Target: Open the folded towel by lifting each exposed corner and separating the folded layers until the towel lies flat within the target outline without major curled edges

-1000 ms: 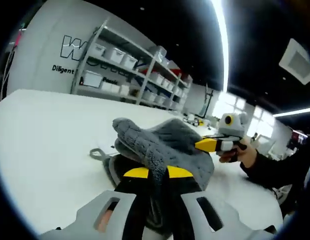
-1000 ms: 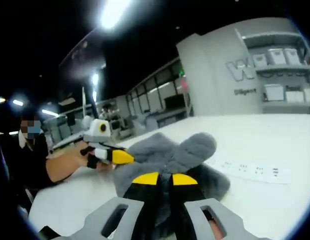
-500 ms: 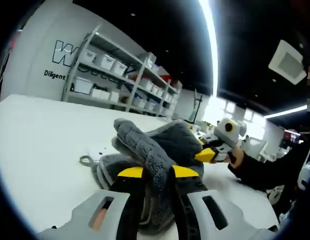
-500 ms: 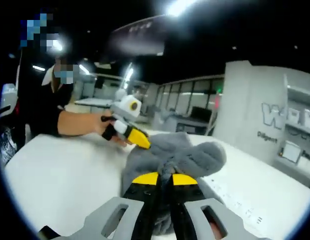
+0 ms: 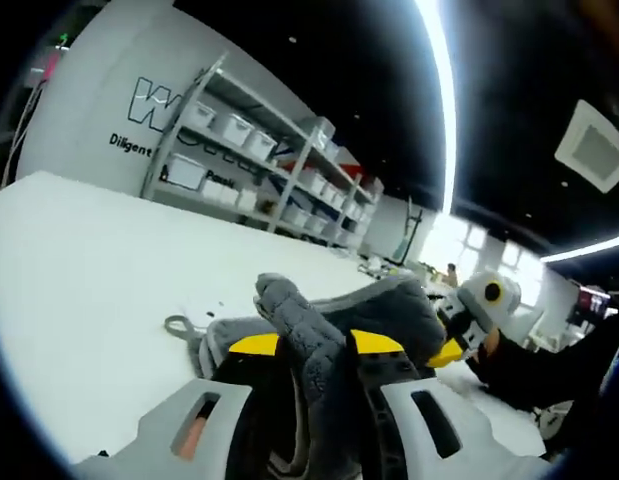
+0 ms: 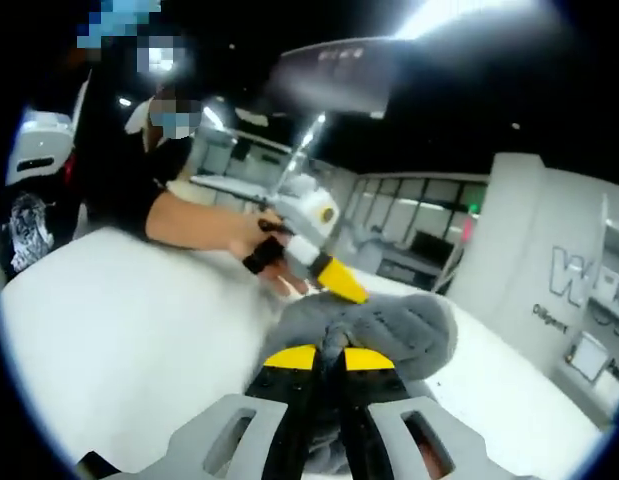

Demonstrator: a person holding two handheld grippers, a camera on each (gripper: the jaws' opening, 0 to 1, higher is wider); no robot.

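The towel (image 5: 329,330) has been lifted higher off the white surface (image 5: 79,270). It is clenched between left gripper (image 5: 314,345) and right gripper (image 6: 329,358), bunched between them.

towel (image 5: 329,345): grey cloth, thick, nubbly pile, matt
left gripper (image 5: 317,345): smooth plastic, grey body, jaws black with yellow tips, slight sheen
right gripper (image 6: 329,358): same plastic finish
table (image 5: 79,270): white, smooth, matt, probably laminate
shelving (image 5: 249,150): pale metal
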